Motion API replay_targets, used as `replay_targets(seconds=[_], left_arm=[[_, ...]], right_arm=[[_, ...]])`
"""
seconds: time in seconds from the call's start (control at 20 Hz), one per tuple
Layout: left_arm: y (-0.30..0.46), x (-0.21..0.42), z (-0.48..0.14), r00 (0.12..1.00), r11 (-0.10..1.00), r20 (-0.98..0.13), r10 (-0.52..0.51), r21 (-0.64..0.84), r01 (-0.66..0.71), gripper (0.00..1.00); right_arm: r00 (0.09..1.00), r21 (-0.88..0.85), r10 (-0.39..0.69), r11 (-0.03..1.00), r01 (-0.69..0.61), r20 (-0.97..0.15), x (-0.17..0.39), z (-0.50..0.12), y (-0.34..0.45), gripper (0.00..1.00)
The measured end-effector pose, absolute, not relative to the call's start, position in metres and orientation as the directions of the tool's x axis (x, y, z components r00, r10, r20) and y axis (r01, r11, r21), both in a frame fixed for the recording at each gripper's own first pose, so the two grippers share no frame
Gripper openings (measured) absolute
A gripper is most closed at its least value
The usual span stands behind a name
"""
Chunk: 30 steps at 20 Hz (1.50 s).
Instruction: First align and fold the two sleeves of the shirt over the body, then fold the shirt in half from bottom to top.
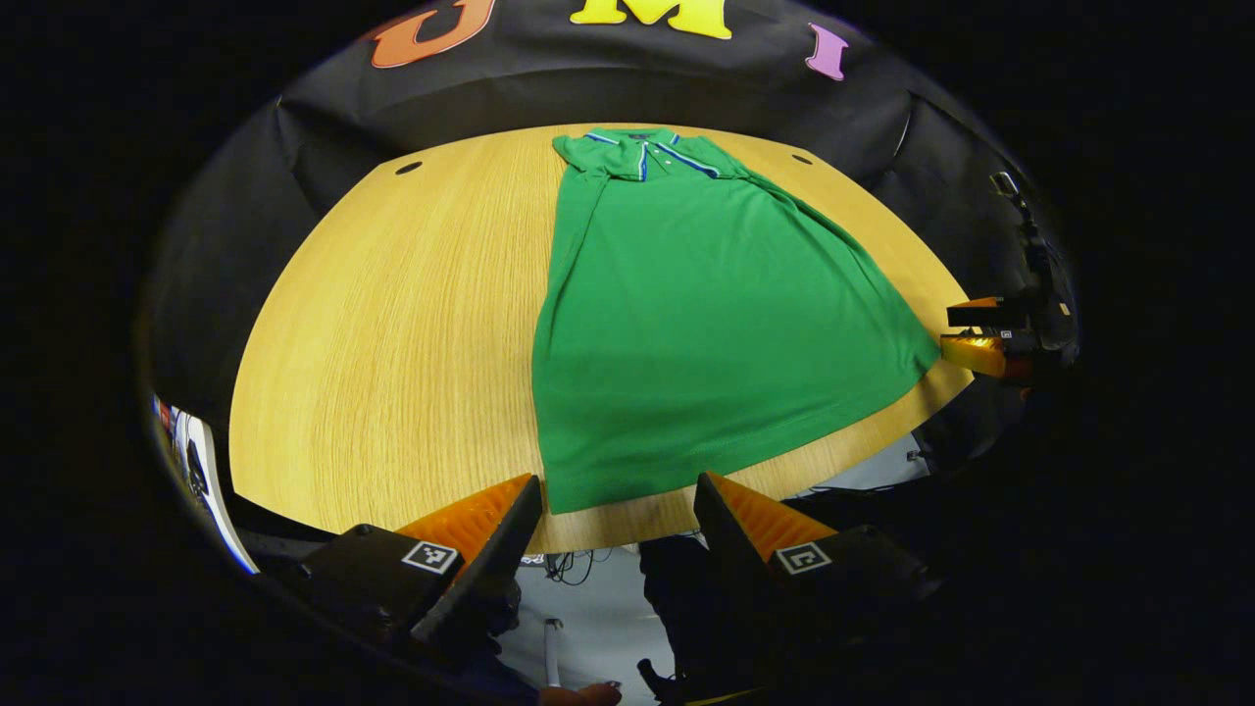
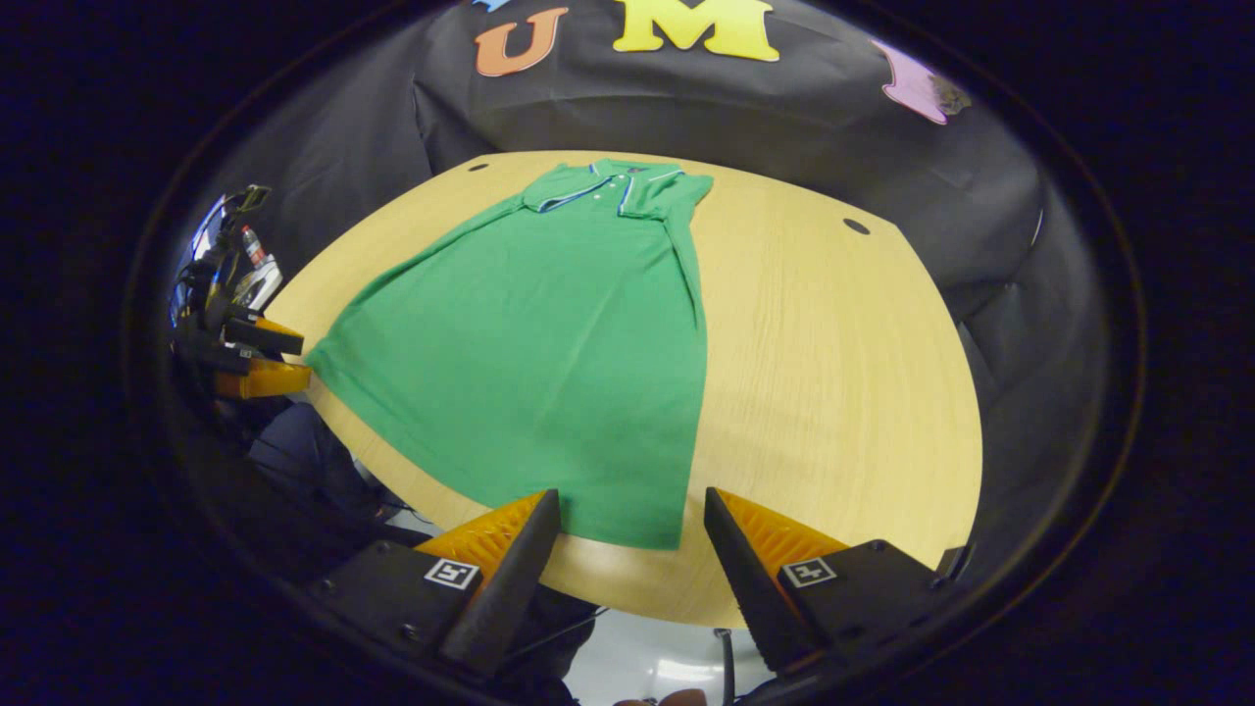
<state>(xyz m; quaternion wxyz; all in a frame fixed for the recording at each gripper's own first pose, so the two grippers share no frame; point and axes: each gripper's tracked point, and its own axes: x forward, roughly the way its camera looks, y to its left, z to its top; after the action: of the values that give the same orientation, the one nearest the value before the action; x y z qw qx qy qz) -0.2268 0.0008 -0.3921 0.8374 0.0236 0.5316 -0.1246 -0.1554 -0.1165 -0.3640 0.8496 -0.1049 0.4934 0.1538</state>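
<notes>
Pale wood grain runs across the rounded table [image 1: 392,333], and I take that table as my landmark throughout. Below its near edge I see a light grey floor [image 1: 588,608] with a few dark cables lying on it. From the left gripper view, my left gripper [image 1: 618,505] sits at the table's near edge with its fingers spread wide, clamping nothing; the gap between them frames the bottom left corner of the green shirt [image 1: 706,324]. From the right gripper view, my right gripper [image 2: 632,515] is likewise at the near edge, fingers parted and empty, with the shirt's bottom right corner just ahead of them.

On the tabletop the shirt lies flat and smooth, hem toward the near edge, body narrowing toward the far side. Both sleeves look already folded in over the body, so the outline is one long panel. Its collar [image 1: 642,147], trimmed with blue and white, lies close to the table's far edge.

Off the table's side, each view catches the opposite gripper hovering by the shirt's hem corner; I cannot tell more about it from there. Small dark holes [image 1: 409,168] sit in the wood near the far corners. Beyond the table's far edge hangs the booth's black cloth wall [image 2: 686,108], draped in folds around the sides.
</notes>
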Motion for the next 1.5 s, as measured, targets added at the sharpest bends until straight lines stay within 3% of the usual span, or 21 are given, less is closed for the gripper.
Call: replay_targets(seconds=[0.8,0.9,0.95,1.0,1.15,1.3,1.5], left_arm=[[0.003,-0.218,-0.404,0.375,0.973,-0.918,-0.129,-0.044,0.226,1.0],[0.001,-0.217,-0.405,0.357,0.972,-0.925,-0.128,-0.046,0.23,0.99],[-0.001,-0.216,-0.405,0.345,0.969,-0.929,-0.133,-0.049,0.24,0.93],[-0.001,-0.217,-0.406,0.334,0.966,-0.932,-0.139,-0.053,0.253,0.86],[-0.003,-0.209,-0.407,0.331,0.968,-0.935,-0.131,-0.048,0.248,0.06],[-0.008,-0.205,-0.4,0.308,0.97,-0.934,-0.181,-0.117,0.214,0.03],[-0.014,-0.189,-0.376,0.355,0.966,-0.905,-0.234,-0.175,0.189,0.03]], right_arm=[[0.407,-0.012,0.176,0.908,-0.419,-0.896,-0.152,-0.388,-0.105,0.94],[0.401,-0.014,0.184,0.896,-0.443,-0.897,-0.153,-0.391,-0.101,0.87],[0.395,-0.008,0.2,0.885,-0.466,-0.897,-0.153,-0.391,-0.097,0.82],[0.4,-0.014,0.208,0.873,-0.487,-0.893,-0.154,-0.392,-0.092,0.65],[0.398,-0.03,0.211,0.854,-0.52,-0.893,-0.149,-0.392,-0.086,0.11],[0.344,0.042,0.225,0.884,-0.466,-0.911,-0.151,-0.388,-0.091,0.02],[0.344,0.124,0.274,0.908,-0.399,-0.898,-0.138,-0.369,-0.09,0.03]])
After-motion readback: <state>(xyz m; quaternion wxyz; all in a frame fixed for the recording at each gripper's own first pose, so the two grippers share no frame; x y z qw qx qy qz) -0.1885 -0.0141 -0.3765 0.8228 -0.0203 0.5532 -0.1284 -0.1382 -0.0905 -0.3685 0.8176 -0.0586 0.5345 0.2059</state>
